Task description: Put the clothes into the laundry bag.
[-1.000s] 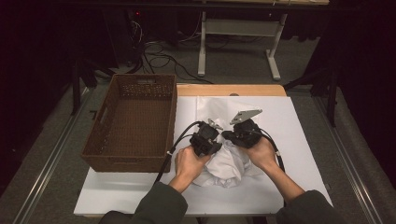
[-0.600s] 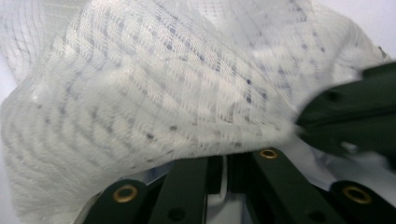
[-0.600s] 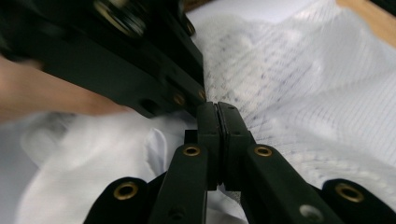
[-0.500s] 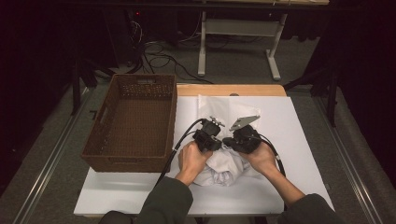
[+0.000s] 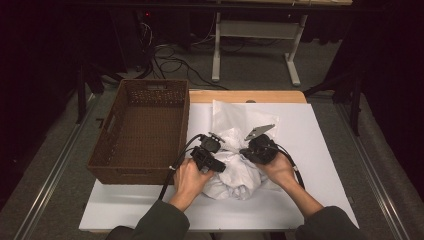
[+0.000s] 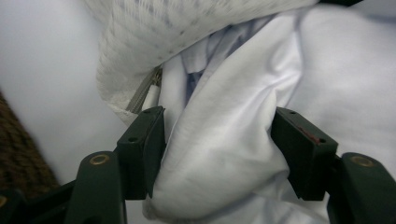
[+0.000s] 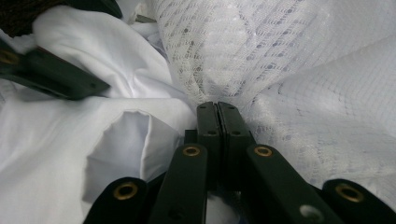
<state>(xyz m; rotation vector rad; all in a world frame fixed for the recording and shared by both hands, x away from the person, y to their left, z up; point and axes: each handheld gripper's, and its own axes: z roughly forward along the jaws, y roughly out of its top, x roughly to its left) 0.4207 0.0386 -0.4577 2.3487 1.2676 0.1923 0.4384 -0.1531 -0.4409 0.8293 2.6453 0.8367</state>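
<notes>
White garment [image 5: 239, 172]: lies crumpled on the white worktop [image 5: 320, 150], just right of the brown wicker basket [image 5: 142, 130], partly inside a white mesh laundry bag [image 5: 232, 120] whose far end spreads flat on the worktop behind it. A zip [image 6: 142, 93] runs along the bag's edge, seen in the left gripper view.

Left gripper [image 5: 220, 166]: at the side of the garment nearer the basket. Its fingers [image 6: 144, 140] have just been opening; they stand apart with a thick fold of the white cloth between them, the pads beside the cloth rather than clamped on it.

Right gripper [image 5: 247, 150]: at the side of the garment farther from the basket. Its fingers [image 7: 217, 126] are pressed together, pinching the mesh of the bag, which fans out from the tips.

Basket: nothing seen inside it.
</notes>
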